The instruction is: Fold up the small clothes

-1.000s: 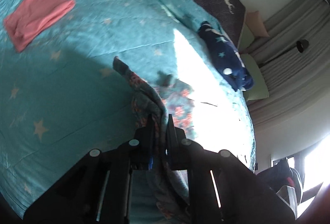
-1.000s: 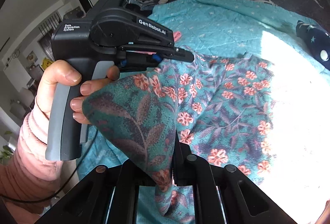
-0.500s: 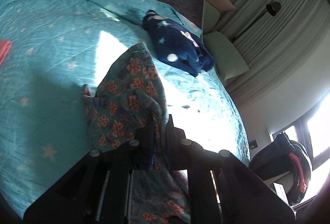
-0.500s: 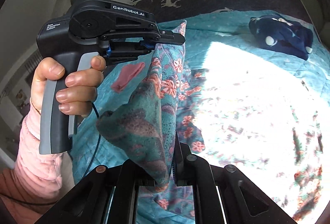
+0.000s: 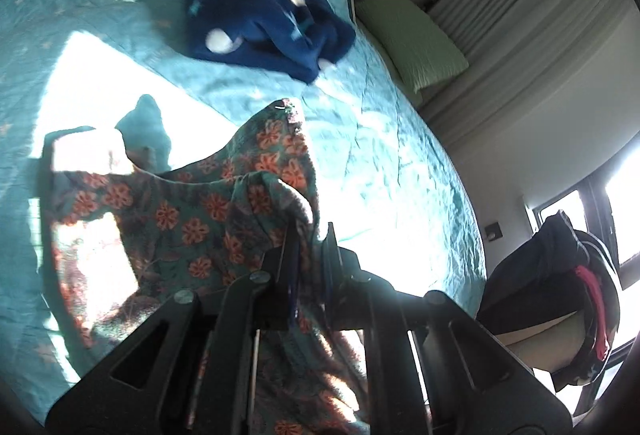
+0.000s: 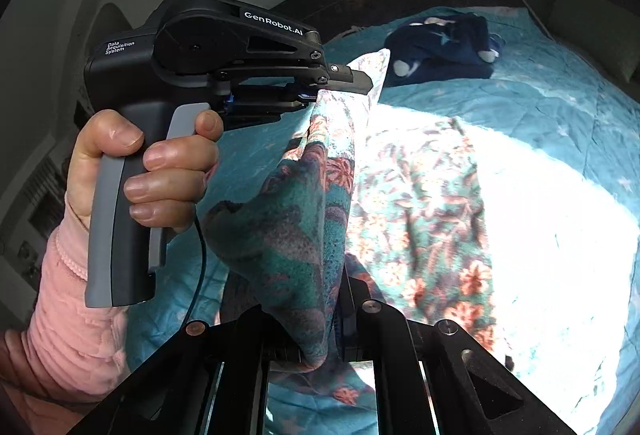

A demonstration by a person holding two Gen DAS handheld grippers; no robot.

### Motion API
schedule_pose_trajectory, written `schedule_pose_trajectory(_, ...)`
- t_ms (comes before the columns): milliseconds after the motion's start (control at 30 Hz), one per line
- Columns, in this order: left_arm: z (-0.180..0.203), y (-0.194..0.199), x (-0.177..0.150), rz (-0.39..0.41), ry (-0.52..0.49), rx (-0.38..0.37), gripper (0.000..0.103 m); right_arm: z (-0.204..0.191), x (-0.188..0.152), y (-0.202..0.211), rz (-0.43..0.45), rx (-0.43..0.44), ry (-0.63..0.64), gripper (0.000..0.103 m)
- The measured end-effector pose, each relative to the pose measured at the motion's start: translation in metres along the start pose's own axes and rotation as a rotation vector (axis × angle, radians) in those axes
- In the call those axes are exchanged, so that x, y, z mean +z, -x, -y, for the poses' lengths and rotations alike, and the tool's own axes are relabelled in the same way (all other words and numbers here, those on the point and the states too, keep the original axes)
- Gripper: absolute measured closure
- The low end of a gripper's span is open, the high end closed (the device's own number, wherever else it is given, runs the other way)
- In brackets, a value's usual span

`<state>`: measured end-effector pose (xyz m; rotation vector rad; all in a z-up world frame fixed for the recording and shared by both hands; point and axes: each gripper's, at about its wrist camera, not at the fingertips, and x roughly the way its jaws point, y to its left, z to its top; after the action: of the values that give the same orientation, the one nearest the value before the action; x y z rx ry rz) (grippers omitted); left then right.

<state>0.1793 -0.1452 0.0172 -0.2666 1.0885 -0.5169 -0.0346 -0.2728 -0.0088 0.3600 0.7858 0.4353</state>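
- Floral garment (image 6: 420, 203) hangs pinched between both my grippers above the teal star quilt (image 5: 392, 155), its lower part draped on the sunlit patch of the bed
- my left gripper (image 5: 310, 235) is clamped tight on one bunched edge; cloth spills out on both sides of its fingers
- my right gripper (image 6: 334, 315) is likewise closed hard on another corner (the fabric folds over it and hides the tips)
- a hand (image 6: 148, 159) in a pink sleeve (image 6: 76, 319) holds the left tool's handle
- a navy garment (image 5: 264, 19) lies crumpled near the headboard, well apart; a green pillow (image 5: 416, 39) sits beside the bed
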Motion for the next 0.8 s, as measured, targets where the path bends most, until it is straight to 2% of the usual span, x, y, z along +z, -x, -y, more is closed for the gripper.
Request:
schedule_pose_trajectory(133,0.010,-0.036,-0.006,-0.077,-0.026,0.057,0.090,0.030,-0.012,-0.004,-0.067,-0.014,-0.072,0.091)
schedule_pose_trajectory(233,0.012,-0.040,-0.009,-0.104,-0.023,0.058,0.085,0.049,-0.020,-0.007,-0.117,-0.016,-0.130,0.085)
schedule_pose_trajectory(333,0.029,-0.011,-0.006,-0.038,-0.088,0.037,0.085,0.059,-0.024,0.003,-0.121,-0.002,-0.137,0.084)
schedule_pose_trajectory(467,0.038,0.039,-0.006,0.072,-0.157,0.031,0.070,0.061,-0.025,0.016,-0.115,-0.004,-0.111,0.082)
schedule_pose_trajectory(533,0.030,0.055,-0.011,0.102,-0.153,0.048,0.068,0.065,-0.022,0.016,-0.116,0.008,-0.123,0.082)
schedule_pose_trajectory(633,0.005,0.067,-0.036,0.094,-0.133,0.090,0.067,0.073,-0.019,0.019,-0.113,0.017,-0.140,0.082)
schedule_pose_trajectory(700,-0.015,0.072,-0.062,0.076,-0.118,0.146,0.066,0.076,-0.020,0.023,-0.111,0.018,-0.151,0.082)
schedule_pose_trajectory(800,-0.041,0.080,-0.107,0.036,-0.130,0.247,0.062,0.082,-0.023,0.035,-0.109,0.004,-0.169,0.076)
